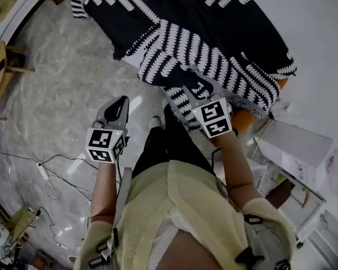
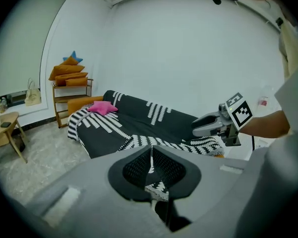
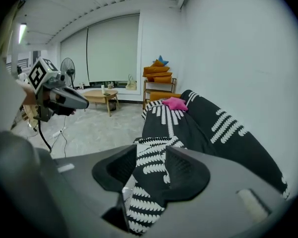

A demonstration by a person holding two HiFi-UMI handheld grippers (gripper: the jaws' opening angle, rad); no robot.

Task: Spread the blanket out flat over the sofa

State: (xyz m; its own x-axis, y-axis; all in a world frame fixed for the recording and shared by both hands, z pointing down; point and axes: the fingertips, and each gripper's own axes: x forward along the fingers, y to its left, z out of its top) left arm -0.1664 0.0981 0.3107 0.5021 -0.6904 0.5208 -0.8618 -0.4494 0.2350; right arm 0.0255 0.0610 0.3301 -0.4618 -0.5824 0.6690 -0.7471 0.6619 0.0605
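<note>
A black blanket with white stripe patterns point(image 1: 214, 32) lies over the sofa, whose orange edge point(image 1: 245, 120) shows at the near end. The blanket's near part is folded back in a rumpled flap point(image 1: 174, 55). My right gripper point(image 1: 195, 86) is shut on the flap's lower edge; in the right gripper view the striped cloth point(image 3: 149, 182) runs between its pads point(image 3: 181, 170). My left gripper point(image 1: 118, 107) hangs over the floor to the left, apart from the blanket, with its jaws shut on nothing point(image 2: 151, 170). A pink pillow point(image 2: 103, 107) lies at the sofa's far end.
A shelf stacked with orange cushions point(image 2: 69, 86) stands past the sofa's far end. A low wooden table point(image 2: 2, 128) is to the left. Cables point(image 1: 45, 170) trail over the marble floor. White boxes point(image 1: 296, 145) sit right of the sofa's near end.
</note>
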